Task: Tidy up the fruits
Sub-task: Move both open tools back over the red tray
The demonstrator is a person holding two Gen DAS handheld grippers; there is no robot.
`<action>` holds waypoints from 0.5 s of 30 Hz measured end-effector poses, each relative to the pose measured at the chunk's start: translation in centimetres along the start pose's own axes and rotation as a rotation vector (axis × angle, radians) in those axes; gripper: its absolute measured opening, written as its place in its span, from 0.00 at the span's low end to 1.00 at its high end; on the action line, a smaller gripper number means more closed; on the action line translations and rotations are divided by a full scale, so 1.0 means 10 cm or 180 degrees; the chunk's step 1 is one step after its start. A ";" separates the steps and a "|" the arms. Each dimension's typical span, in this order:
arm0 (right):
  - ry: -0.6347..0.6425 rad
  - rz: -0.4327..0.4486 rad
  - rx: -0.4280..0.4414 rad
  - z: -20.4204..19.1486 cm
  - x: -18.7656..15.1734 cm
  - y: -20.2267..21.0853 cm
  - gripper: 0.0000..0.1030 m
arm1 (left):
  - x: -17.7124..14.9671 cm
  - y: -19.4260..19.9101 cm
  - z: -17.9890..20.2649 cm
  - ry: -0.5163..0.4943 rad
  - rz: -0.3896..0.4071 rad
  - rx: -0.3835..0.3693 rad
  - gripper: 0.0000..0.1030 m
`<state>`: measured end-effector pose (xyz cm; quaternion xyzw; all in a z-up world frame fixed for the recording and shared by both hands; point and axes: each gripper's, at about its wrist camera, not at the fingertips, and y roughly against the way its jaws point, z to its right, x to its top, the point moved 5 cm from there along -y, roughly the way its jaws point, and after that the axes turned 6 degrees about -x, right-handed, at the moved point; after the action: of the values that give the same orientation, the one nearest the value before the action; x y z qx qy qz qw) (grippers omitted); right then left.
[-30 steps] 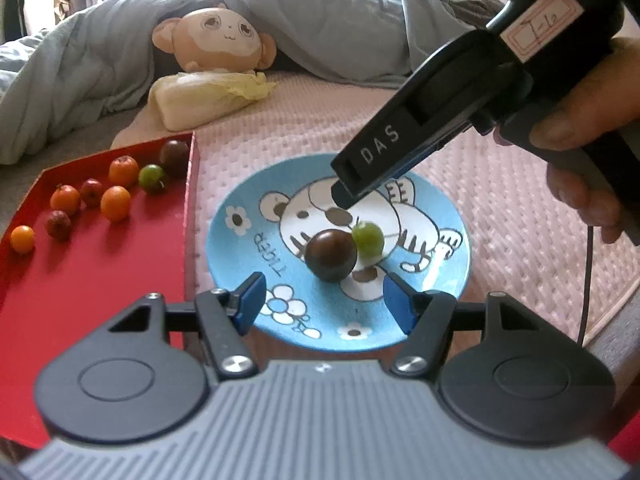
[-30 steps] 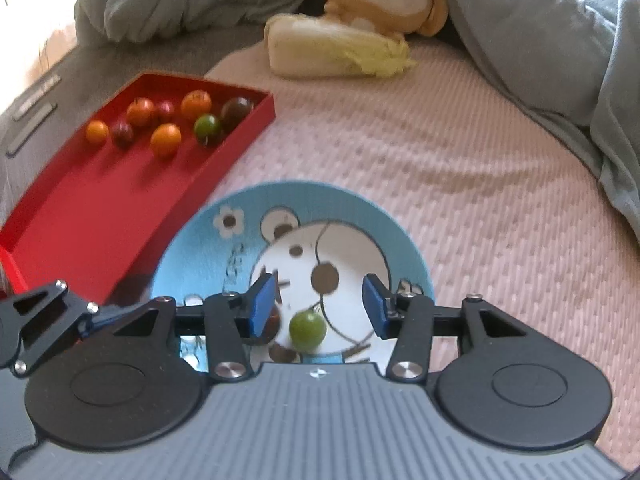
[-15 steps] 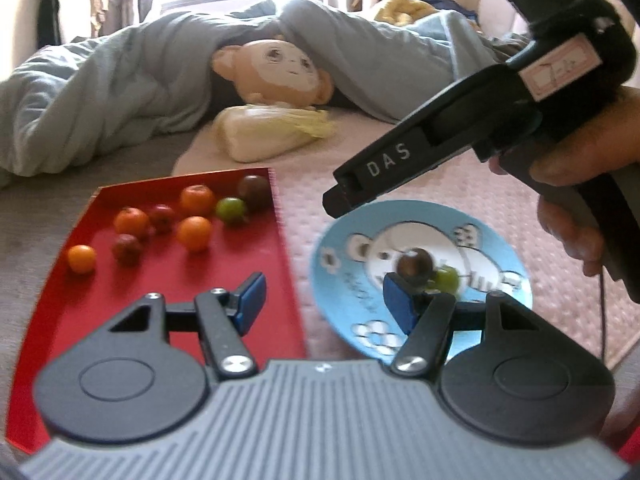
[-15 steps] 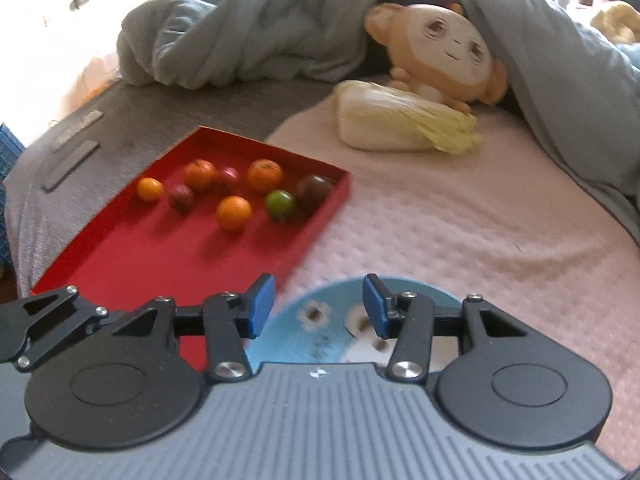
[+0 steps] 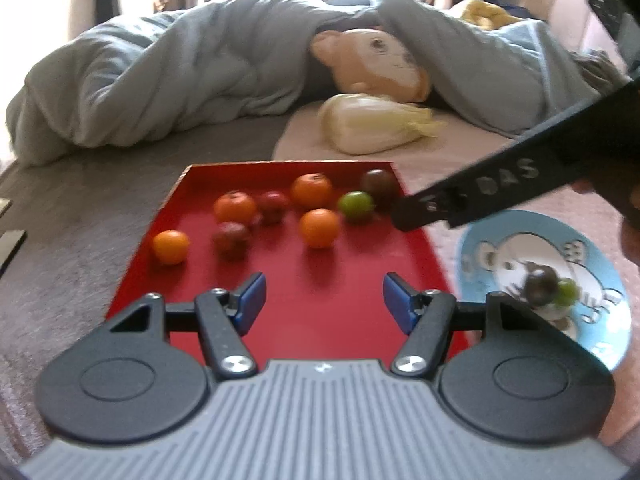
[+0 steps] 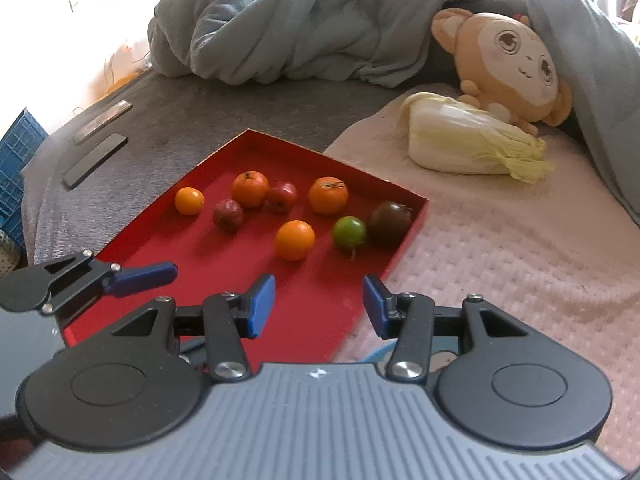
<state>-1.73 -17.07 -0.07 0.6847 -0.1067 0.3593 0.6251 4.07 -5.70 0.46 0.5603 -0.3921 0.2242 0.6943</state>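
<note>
Eight small round fruits lie loose in the far half of the shallow red rectangular tray (image 6: 224, 276): four orange ones (image 6: 295, 239), two dull red ones (image 6: 228, 214), one green fruit (image 6: 349, 232) and one dark brown fruit (image 6: 390, 217). The green and brown fruits touch, close against the tray's far right wall; the rest are spread toward its far left corner. The tray's near half is bare red floor. Just right of the tray, on the pink quilted cover (image 6: 512, 248), sits the round blue plate with a cartoon tiger (image 5: 600, 276), carrying a second dark brown fruit (image 5: 541, 287) touching a second green fruit (image 5: 567, 292); both are blurred.

The left gripper (image 5: 324, 301) hangs over the tray's near floor, blue pads spread wide with nothing between them. The right gripper (image 6: 319, 305) is above the tray's near right wall, pads likewise apart and empty; its black body hides part of the tray's far right corner in the left view. The plate is nearly hidden in the right view.

Beyond the tray lie a pale cabbage-shaped cushion (image 6: 472, 144), a tan monkey plush toy (image 6: 504, 64) and a rumpled grey-blue duvet (image 6: 300, 28).
</note>
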 end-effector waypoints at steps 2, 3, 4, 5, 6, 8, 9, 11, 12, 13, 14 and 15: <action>0.0018 -0.0012 0.0014 -0.04 0.02 -0.04 0.53 | 0.00 -0.03 -0.10 0.0075 -0.0011 0.0051 0.65; 0.0023 -0.0012 0.0016 -0.05 0.03 -0.06 0.53 | 0.01 -0.04 -0.14 0.0095 -0.0010 0.0079 0.65; 0.0026 -0.0012 0.0019 -0.07 0.04 -0.07 0.53 | 0.01 -0.05 -0.19 0.0111 -0.0005 0.0116 0.65; 0.0027 -0.0008 0.0025 -0.08 0.05 -0.09 0.53 | 0.01 -0.06 -0.23 0.0126 -0.0002 0.0157 0.65; 0.0032 -0.0011 0.0028 -0.09 0.06 -0.11 0.53 | 0.01 -0.07 -0.27 0.0140 -0.0002 0.0185 0.65; 0.0047 -0.0018 0.0031 -0.11 0.07 -0.14 0.53 | 0.02 -0.10 -0.34 0.0192 -0.0015 0.0225 0.65; 0.0056 -0.0021 0.0035 -0.11 0.08 -0.15 0.53 | 0.02 -0.12 -0.36 0.0216 -0.0022 0.0234 0.65; 0.0066 -0.0023 0.0031 -0.13 0.09 -0.19 0.53 | 0.01 -0.14 -0.41 0.0245 -0.0038 0.0270 0.65; 0.0076 -0.0029 0.0028 -0.15 0.10 -0.21 0.53 | 0.01 -0.15 -0.43 0.0246 -0.0046 0.0297 0.65; 0.0085 -0.0032 0.0026 -0.16 0.11 -0.23 0.53 | 0.00 -0.15 -0.43 0.0243 -0.0046 0.0311 0.65; 0.0088 -0.0030 0.0027 -0.18 0.12 -0.25 0.53 | 0.00 -0.16 -0.44 0.0236 -0.0045 0.0321 0.65; 0.0095 -0.0037 0.0034 -0.20 0.14 -0.27 0.53 | 0.00 -0.16 -0.45 0.0227 -0.0043 0.0332 0.65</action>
<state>0.17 -14.29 -1.43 0.6832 -0.0914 0.3664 0.6250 6.63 -1.89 -0.77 0.5900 -0.3510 0.2594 0.6792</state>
